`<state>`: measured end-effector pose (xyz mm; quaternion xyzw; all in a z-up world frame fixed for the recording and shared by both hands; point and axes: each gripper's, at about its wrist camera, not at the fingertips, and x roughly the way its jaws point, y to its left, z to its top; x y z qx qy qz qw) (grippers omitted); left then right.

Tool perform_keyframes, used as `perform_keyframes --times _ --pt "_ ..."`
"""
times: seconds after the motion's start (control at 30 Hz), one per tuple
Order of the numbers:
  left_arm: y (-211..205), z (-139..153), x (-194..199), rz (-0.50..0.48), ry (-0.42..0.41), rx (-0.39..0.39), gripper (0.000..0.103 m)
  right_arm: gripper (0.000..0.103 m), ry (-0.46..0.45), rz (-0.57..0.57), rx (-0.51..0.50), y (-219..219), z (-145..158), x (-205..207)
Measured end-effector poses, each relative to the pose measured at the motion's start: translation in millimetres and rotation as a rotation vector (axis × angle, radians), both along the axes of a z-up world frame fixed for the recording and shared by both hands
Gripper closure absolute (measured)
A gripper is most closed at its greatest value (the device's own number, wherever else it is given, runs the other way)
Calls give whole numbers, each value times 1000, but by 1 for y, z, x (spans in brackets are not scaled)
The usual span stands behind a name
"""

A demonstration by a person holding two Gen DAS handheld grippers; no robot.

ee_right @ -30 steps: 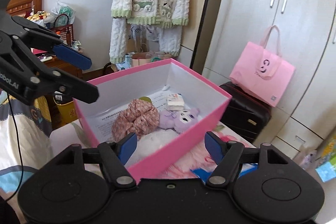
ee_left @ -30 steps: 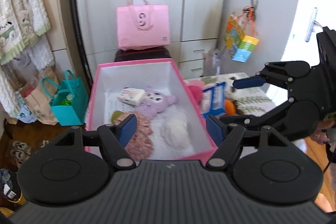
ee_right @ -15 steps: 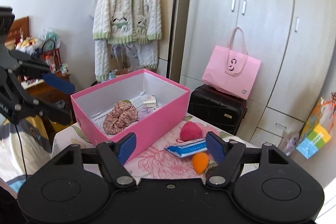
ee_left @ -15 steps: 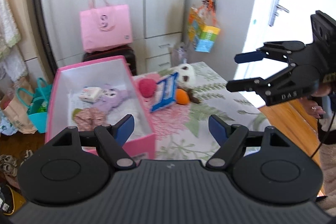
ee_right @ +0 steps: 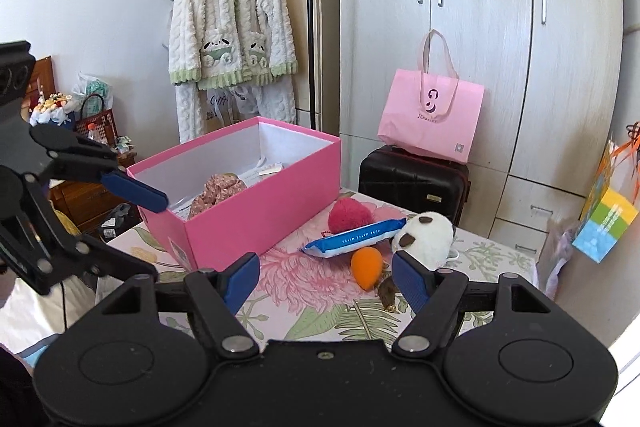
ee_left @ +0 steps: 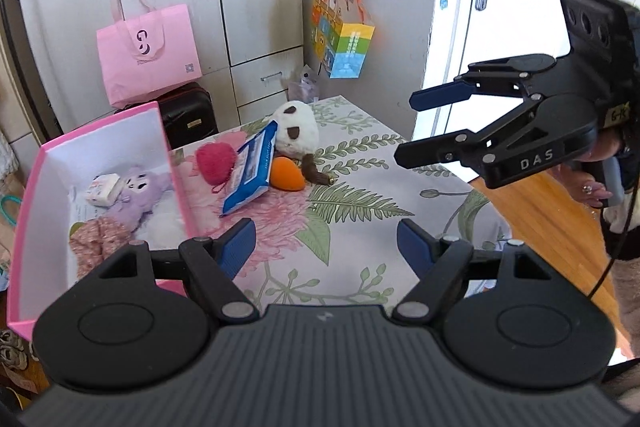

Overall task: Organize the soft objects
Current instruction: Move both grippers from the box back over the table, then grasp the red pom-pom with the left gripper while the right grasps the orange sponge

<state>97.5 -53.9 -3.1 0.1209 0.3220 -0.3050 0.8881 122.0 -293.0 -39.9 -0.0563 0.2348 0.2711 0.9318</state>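
Up at centre frame in the left wrist view, a small heap of soft things lies on the floral tablecloth [ee_left: 360, 227]: a fuzzy red pompom [ee_left: 215, 161], a blue wipes packet [ee_left: 251, 167] leaning tilted against it, an orange egg-shaped sponge [ee_left: 286, 179] touching the packet's lower edge, and a white panda plush [ee_left: 297, 131] with dark patches behind. At left, the pink box [ee_left: 24, 247] with a white inside holds a lilac plush [ee_left: 138, 189], a small white packet [ee_left: 103, 188] and floral fabric [ee_left: 98, 241]. Both the left gripper [ee_left: 326, 245] and the right gripper [ee_right: 325, 281] stand partly spread, gripping nothing, over the cloth.
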Motion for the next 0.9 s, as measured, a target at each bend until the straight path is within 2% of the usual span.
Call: perform_keyframes --times 0.17,0.27,0.47,0.7,0.73,0.83,0.9 --pt "-16 -18 22 15 28 5 26 26 1 10 32 -10 -12 14" --pt "-24 -29 35 40 12 11 27 26 4 28 57 -11 -20 25" --pt "-33 -47 67 120 -13 25 29 26 5 54 13 -5 -40 51" --pt "-40 -37 110 241 -48 -12 30 27 9 52 -35 -7 -61 77" --pt "-42 -35 115 272 -53 -18 30 28 8 60 -36 -6 -64 80" --pt "-52 -36 137 336 -62 -30 34 42 18 103 -60 2 -71 89" --pt "-61 -43 151 382 -58 -16 37 42 12 128 -77 11 -76 94"
